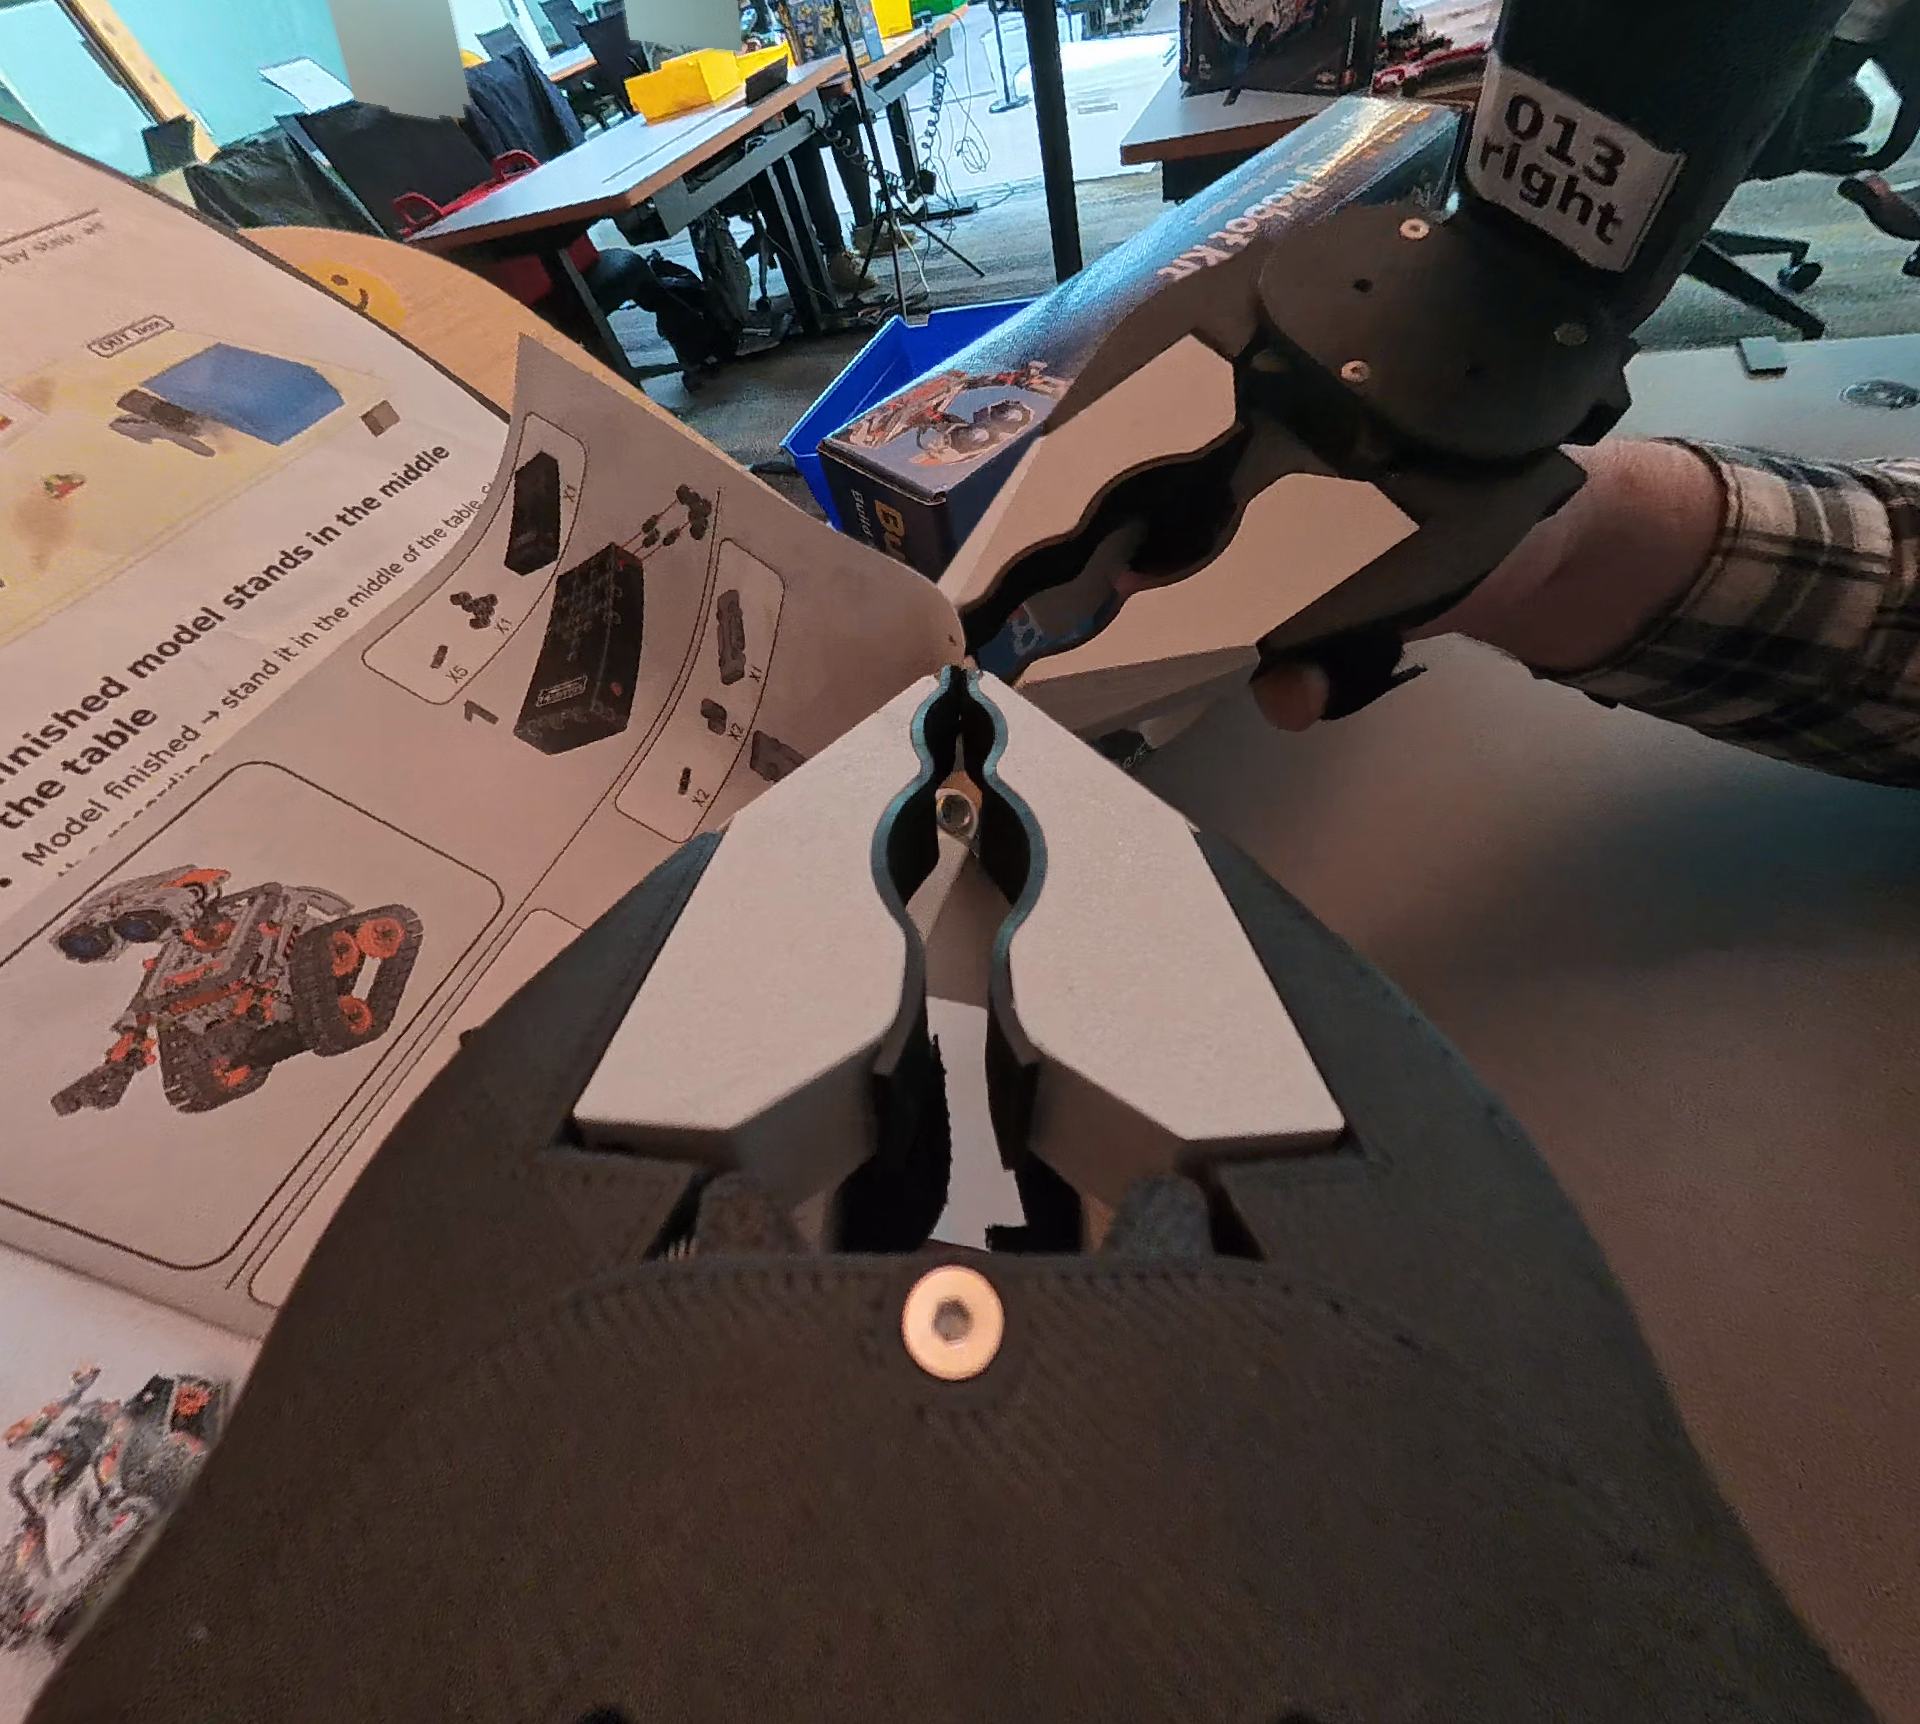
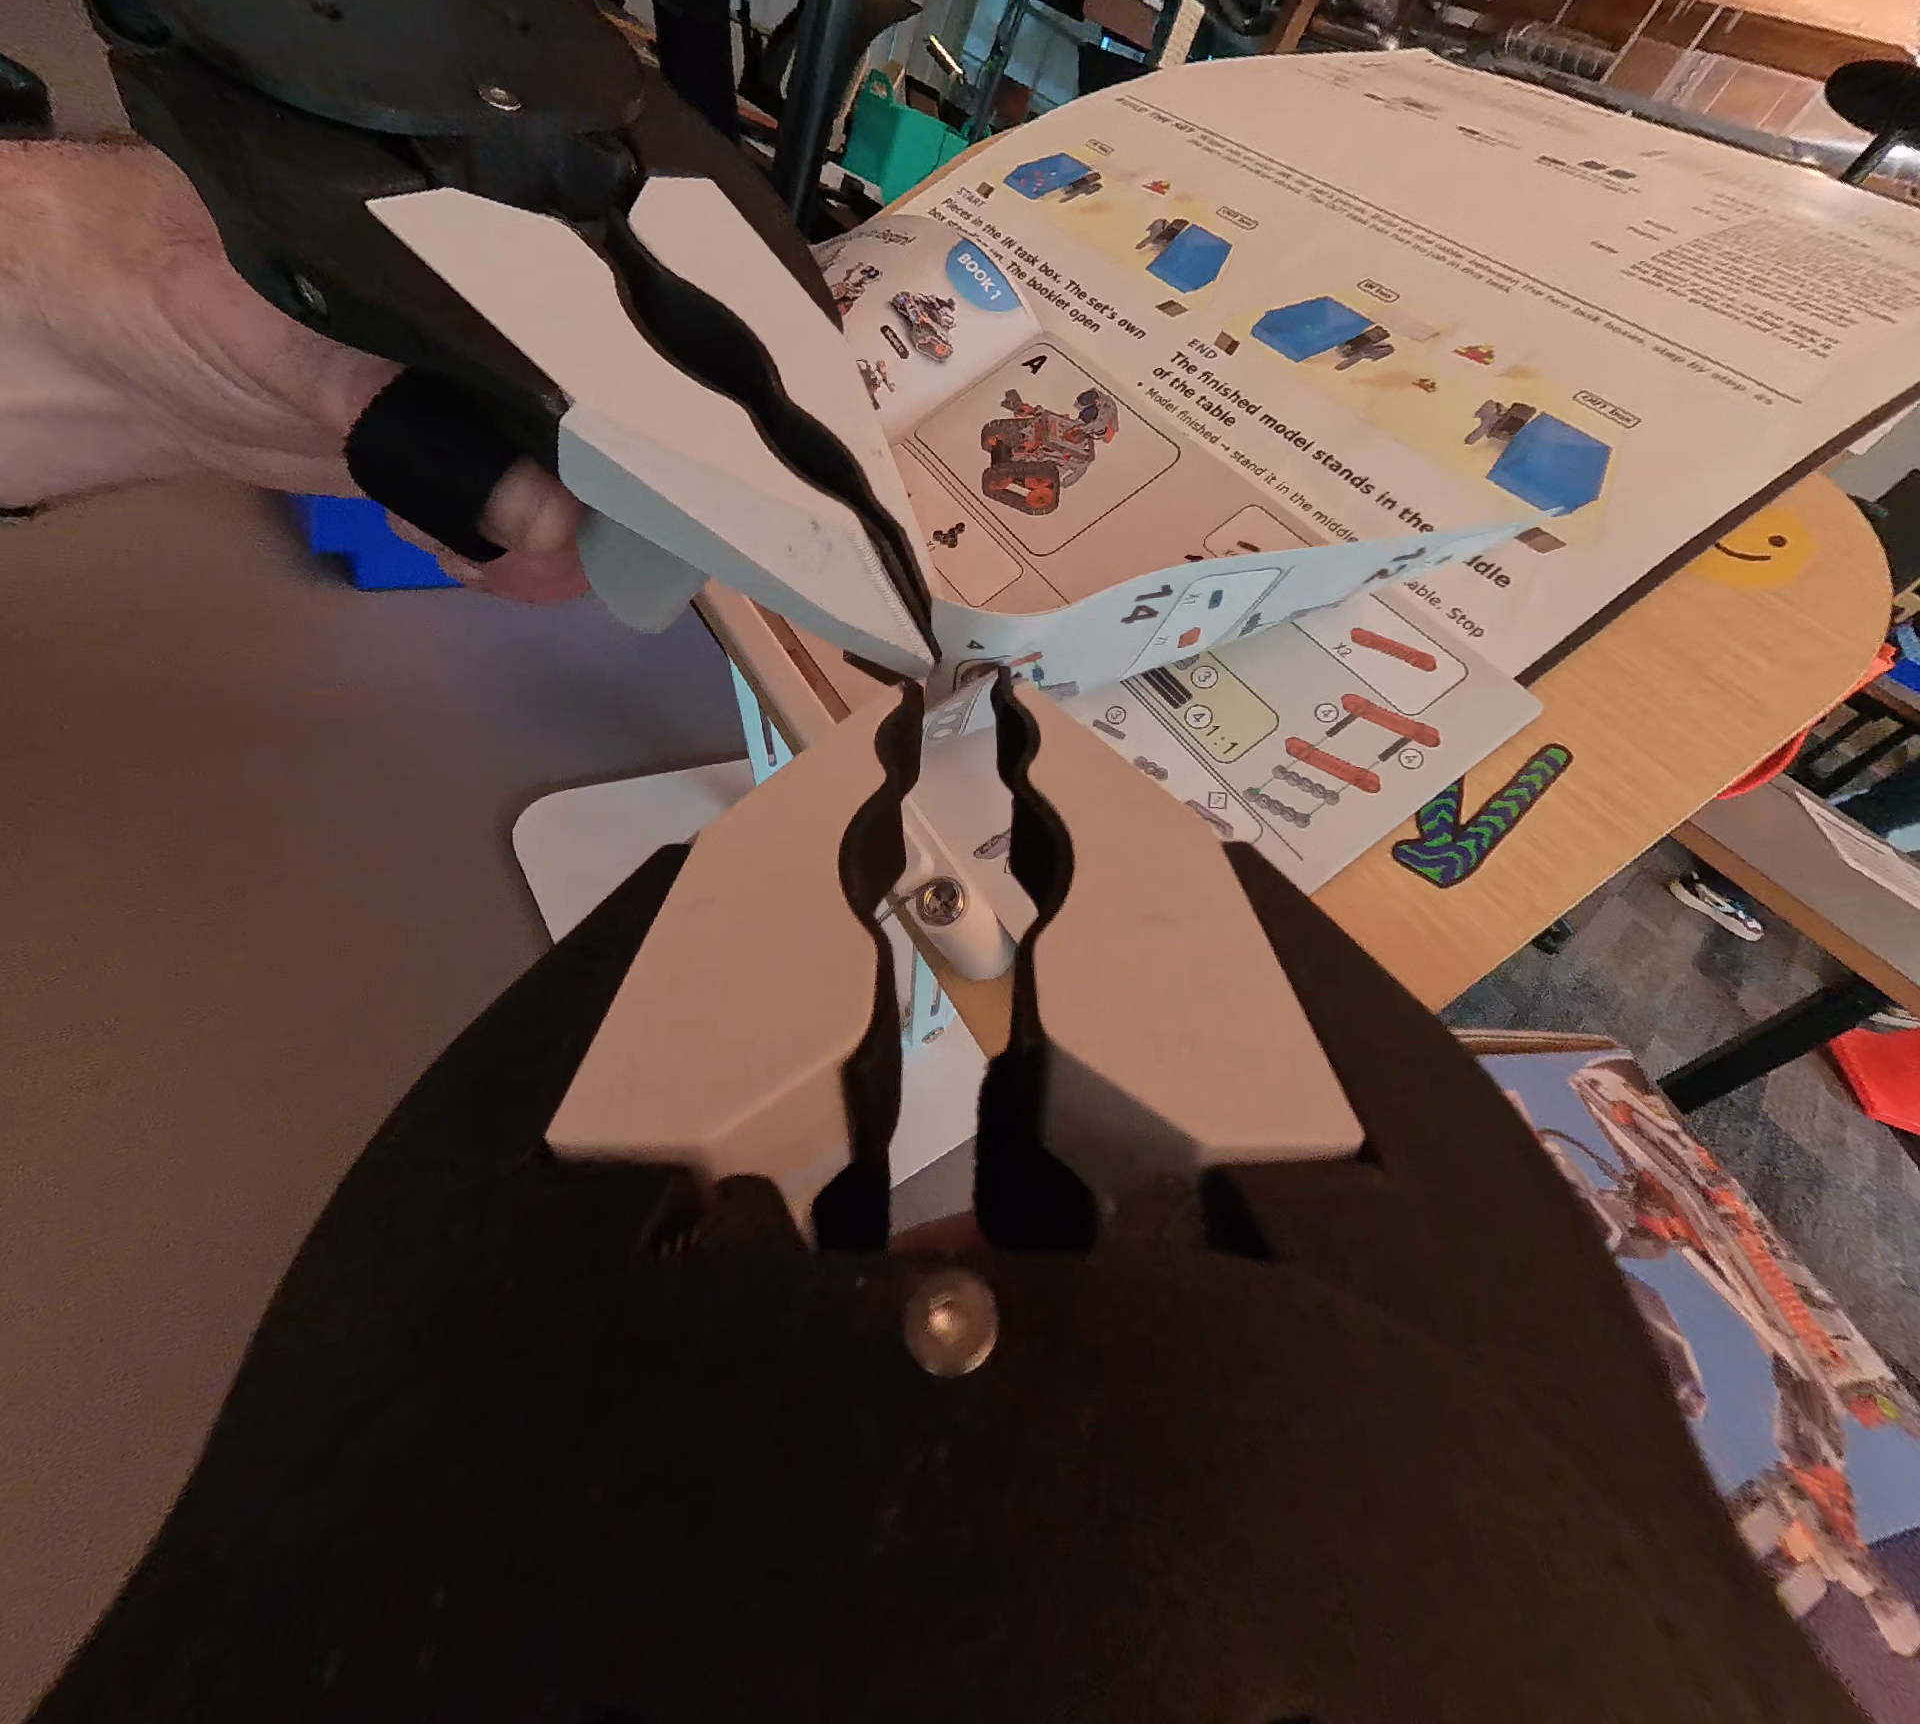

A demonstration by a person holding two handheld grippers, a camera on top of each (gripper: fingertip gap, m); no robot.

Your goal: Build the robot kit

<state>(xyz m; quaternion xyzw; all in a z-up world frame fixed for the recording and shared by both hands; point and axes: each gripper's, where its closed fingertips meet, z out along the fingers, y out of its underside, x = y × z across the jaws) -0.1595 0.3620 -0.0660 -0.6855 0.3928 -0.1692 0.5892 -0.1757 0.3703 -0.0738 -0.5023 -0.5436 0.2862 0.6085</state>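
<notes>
Grey, wavy-edged fingers of the left gripper (image 1: 958, 682) were pinched together on the corner of a booklet page (image 1: 665, 573), its tips meeting with only the paper between them. The right gripper (image 2: 958, 687) sat just beside that same corner, its fingers a narrow gap apart around the page edge; whether they actually clamped the paper I could not tell.

The left wrist view alone showed the right hand (image 1: 1558, 573) in a plaid sleeve, a blue toy kit box (image 1: 935, 469) behind the right gripper, a blue bin (image 1: 883, 386) on the floor and rows of desks with yellow trays (image 1: 691, 79) farther off. The right wrist view alone showed the booklet (image 2: 1226, 687) lying open on a tilted wooden surface (image 2: 1621, 770), with a large printed instruction sheet (image 2: 1455, 272) beyond it, and a smiley sticker (image 2: 1751, 547) and an arrow sticker (image 2: 1486, 812) near the rounded edge.

To the left of the grippers there lay bare grey tabletop (image 2: 260, 791).
</notes>
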